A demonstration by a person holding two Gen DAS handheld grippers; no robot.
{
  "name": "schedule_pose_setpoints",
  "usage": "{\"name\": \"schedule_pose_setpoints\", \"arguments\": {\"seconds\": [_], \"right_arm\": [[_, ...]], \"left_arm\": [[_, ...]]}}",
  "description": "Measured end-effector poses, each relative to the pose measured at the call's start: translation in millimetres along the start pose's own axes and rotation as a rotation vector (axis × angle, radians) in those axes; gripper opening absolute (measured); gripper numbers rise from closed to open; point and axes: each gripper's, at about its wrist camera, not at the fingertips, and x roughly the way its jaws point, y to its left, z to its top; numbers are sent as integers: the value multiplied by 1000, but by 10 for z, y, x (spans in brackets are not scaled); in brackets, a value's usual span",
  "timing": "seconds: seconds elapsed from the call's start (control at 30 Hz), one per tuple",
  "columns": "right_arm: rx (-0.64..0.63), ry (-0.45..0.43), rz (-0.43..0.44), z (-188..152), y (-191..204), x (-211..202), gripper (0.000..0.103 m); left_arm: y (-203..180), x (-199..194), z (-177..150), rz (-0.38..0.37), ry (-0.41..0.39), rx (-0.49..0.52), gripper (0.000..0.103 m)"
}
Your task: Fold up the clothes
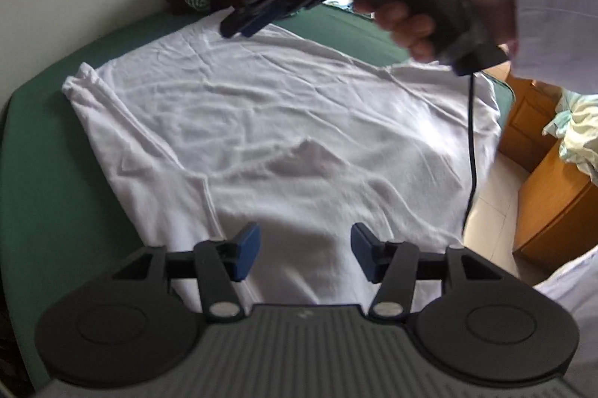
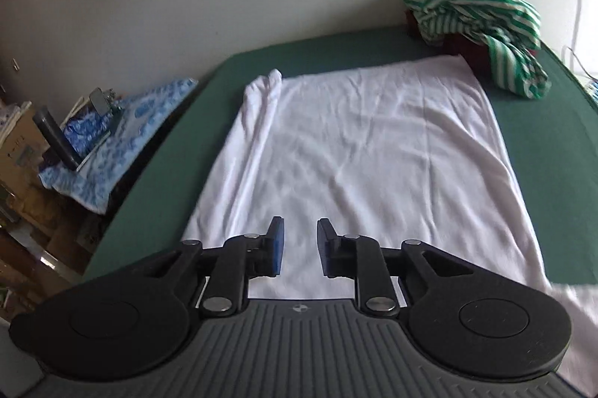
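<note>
Green surface (image 2: 542, 144) carries the work; all places below are given relative to the white garment. White garment (image 2: 366, 151) lies spread flat on the green surface, lightly creased, one long edge rolled back on itself along the side toward the blue patterned cloth (image 2: 123, 136), which sits off the surface beyond that rolled edge. Green-and-white striped garment (image 2: 474, 20) is bunched in a heap just past the white garment's far corner, on top of something dark red; the two garments look close, contact not resolvable. Wooden cabinet (image 1: 553, 196) stands beyond the white garment's edge on the side opposite the rolled one. Left claw (image 1: 305, 254) hovers over the near end of the white garment, blue pads well apart, released, nothing between them. Right claw (image 2: 300, 246) is over the near edge of the white garment, pads parted by a narrow gap, released, no cloth pinched. In the left wrist view the right claw appears blurred above the far edge of the white garment, carried by a hand (image 1: 444, 5) in a white sleeve (image 1: 553, 17), a dark cable hanging from its grip.
</note>
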Motion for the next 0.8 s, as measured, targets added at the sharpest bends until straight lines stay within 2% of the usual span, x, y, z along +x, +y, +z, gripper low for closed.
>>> {"name": "schedule_pose_setpoints", "arguments": {"seconds": [0.07, 0.13, 0.17, 0.2, 0.33, 0.53, 0.6, 0.67, 0.7, 0.73, 0.8], "right_arm": [[-20, -13, 13, 313, -21, 352, 24], [-35, -10, 28, 605, -39, 767, 35], [-41, -7, 35, 749, -47, 979, 37], [-32, -3, 45, 845, -57, 1165, 39], [28, 18, 87, 1152, -95, 1864, 39], [115, 33, 155, 1330, -1, 2620, 39], [73, 42, 150, 1333, 95, 2744, 39], [5, 46, 125, 1338, 198, 2828, 29], [-41, 44, 101, 1343, 250, 2842, 9], [-51, 32, 101, 1358, 258, 2814, 4], [-33, -15, 126, 1399, 221, 2691, 4]], "left_arm": [[63, 184, 166, 43, -7, -35, 60], [124, 427, 235, 70, 31, -104, 58], [149, 531, 254, 81, 51, -139, 57], [138, 571, 252, 94, 56, -162, 54], [76, 691, 254, 150, 68, -246, 54], [31, 737, 311, 212, 59, -347, 53], [6, 746, 327, 230, 58, -351, 53], [-30, 747, 334, 247, 60, -347, 53], [-37, 750, 339, 251, 63, -345, 53], [-41, 753, 345, 254, 66, -345, 53], [-20, 751, 360, 248, 74, -354, 51]]}}
